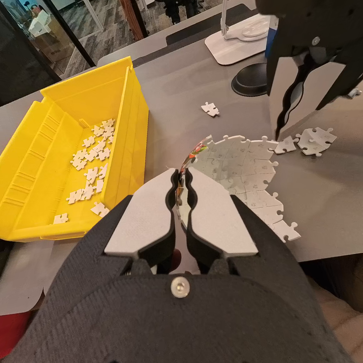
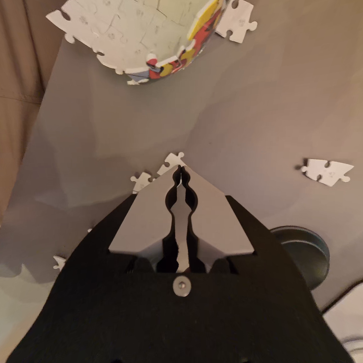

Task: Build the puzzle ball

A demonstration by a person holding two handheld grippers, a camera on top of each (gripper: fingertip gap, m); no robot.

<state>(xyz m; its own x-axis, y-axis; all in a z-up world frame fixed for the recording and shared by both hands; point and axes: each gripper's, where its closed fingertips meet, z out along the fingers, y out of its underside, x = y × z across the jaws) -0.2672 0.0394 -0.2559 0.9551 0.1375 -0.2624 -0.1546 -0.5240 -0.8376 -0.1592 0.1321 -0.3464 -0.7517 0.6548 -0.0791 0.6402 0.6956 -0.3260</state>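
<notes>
half-built puzzle ball [image 1: 241, 172], curved, white inside, colourful outside.

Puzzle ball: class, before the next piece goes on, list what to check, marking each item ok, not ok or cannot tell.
1. Left tongs clamped on the partial ball's rim: ok.
2. Right tongs closed, tips at a loose piece: ok.
3. Piece actually gripped: cannot tell.
4. Bare table between that piece and the ball: ok.
5. Spare pieces waiting in the yellow bin: ok.
6. Piece fits the open edge: cannot tell.
</notes>
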